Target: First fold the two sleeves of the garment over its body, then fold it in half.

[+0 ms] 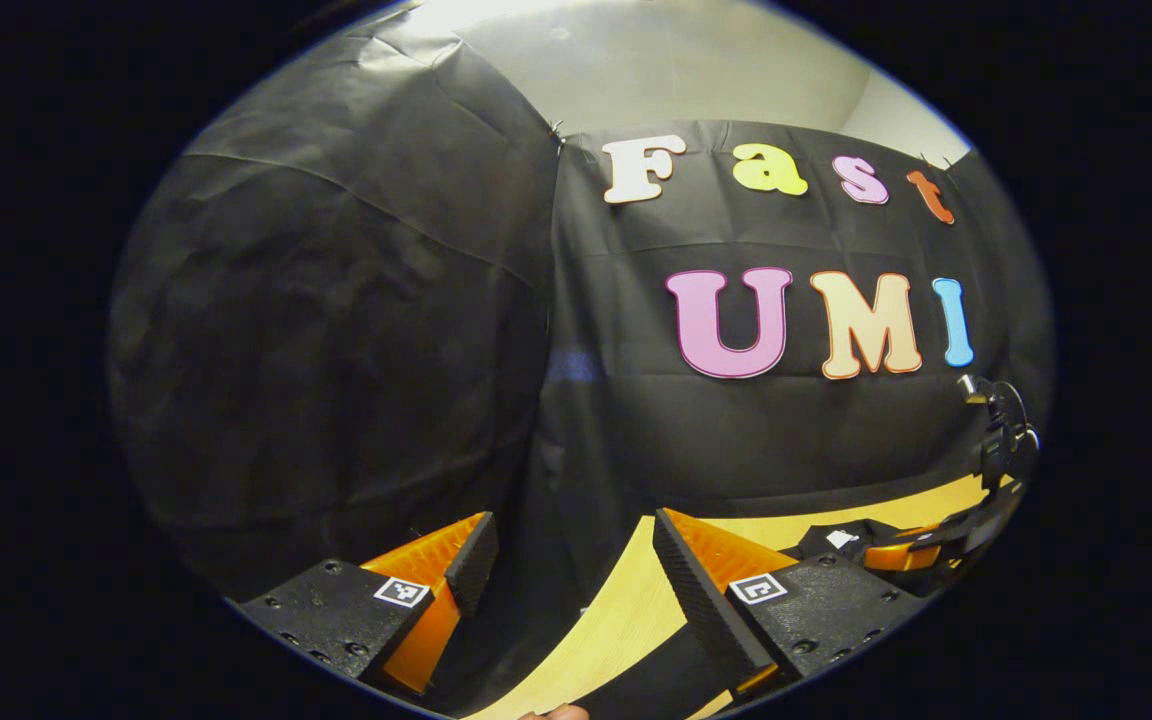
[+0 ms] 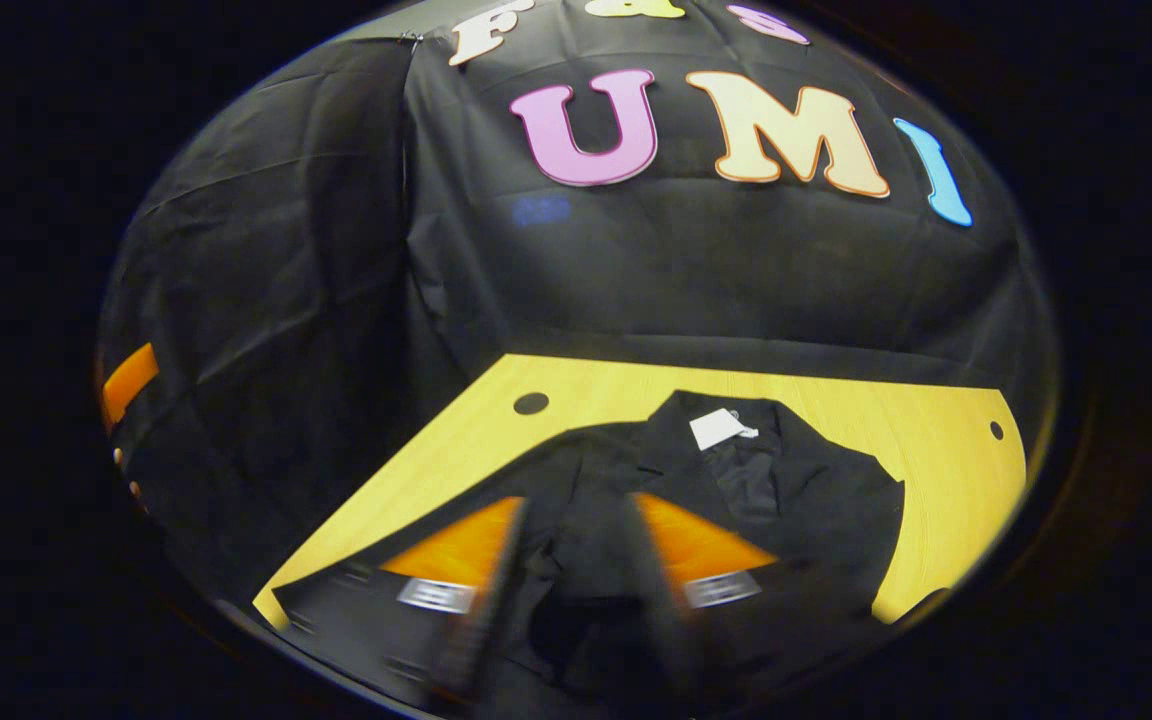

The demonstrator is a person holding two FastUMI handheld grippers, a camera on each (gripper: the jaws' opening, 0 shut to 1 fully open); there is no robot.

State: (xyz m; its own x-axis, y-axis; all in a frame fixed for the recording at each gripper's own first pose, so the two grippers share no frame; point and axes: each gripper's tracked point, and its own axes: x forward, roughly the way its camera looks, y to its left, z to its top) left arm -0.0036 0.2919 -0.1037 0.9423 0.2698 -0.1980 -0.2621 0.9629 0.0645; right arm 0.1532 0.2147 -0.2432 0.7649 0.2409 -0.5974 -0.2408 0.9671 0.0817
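So we are hovering both grippers, left point(image 1: 566, 570) and right point(image 2: 571, 560), jaws spread and holding nothing. The garment point(image 2: 786, 490) is lying flat on the table point(image 2: 936, 420), collar far; every fold looks undone.

A pale wooden tabletop point(image 2: 936, 440) with two round holes point(image 2: 531, 403) is seen before the black cloth wall point(image 1: 336, 330); a clamp stand point(image 1: 1004, 430) is mounted at its edge.
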